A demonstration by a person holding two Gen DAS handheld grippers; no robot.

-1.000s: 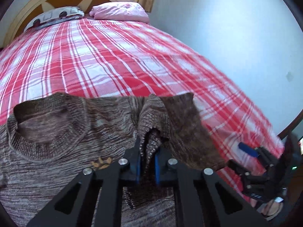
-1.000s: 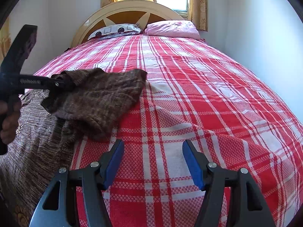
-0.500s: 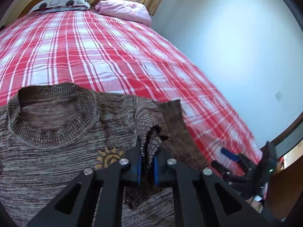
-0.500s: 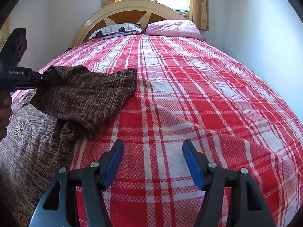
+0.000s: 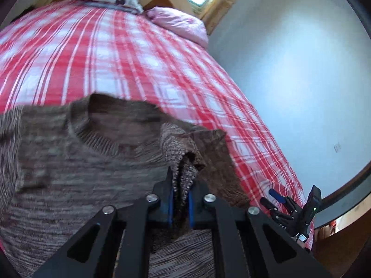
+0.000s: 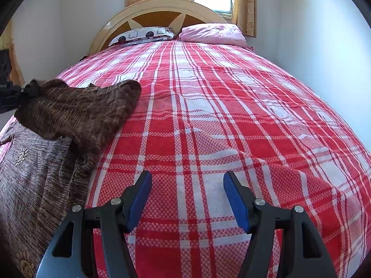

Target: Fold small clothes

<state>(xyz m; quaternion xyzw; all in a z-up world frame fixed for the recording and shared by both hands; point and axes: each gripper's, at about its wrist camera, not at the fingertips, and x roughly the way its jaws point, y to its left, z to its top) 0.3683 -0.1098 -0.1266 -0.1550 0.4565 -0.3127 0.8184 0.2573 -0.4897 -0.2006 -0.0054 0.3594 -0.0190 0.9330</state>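
Carried farther over the sweater's chest since a second ago, the sleeve [image 5: 183, 162] hangs clamped in the left hand-held gripper [image 5: 180, 199], its jaws pressed together on a bunch of knit. A brown knitted sweater [image 5: 81, 166] lies front-up on the red plaid bed [image 6: 220, 120], crew neck toward the pillows [image 6: 211, 33]. Off to the side, the right hand-held gripper [image 6: 186, 199] hovers over bare bedspread, jaws apart, holding nothing. Soft, floppy knit like this probably sags and stretches; the cuff or hem edges look best to grip.
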